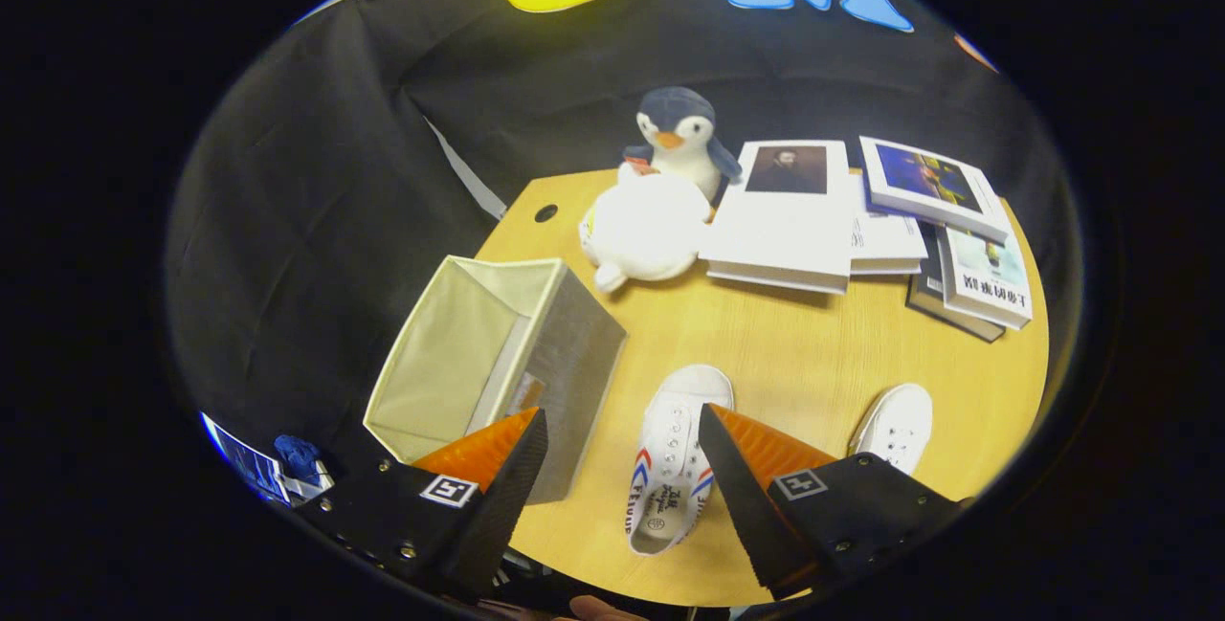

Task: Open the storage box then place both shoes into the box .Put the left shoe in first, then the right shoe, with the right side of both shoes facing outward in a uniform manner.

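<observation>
While the gripper [622,430] gapes, its finger partly hides one shoe [670,468].

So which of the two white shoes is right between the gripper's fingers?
The shoe with red and blue stripes, next to the storage box. It lies between the open hand-held gripper fingers; the plain shoe sits off beyond the right finger.

Staged demo booth: black cloth wall [316,171], wooden table [813,353].

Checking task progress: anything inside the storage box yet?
Storage box is open; visible interior looks empty, no shoe. Its near bottom corner is hidden behind a finger of the open gripper.
</observation>
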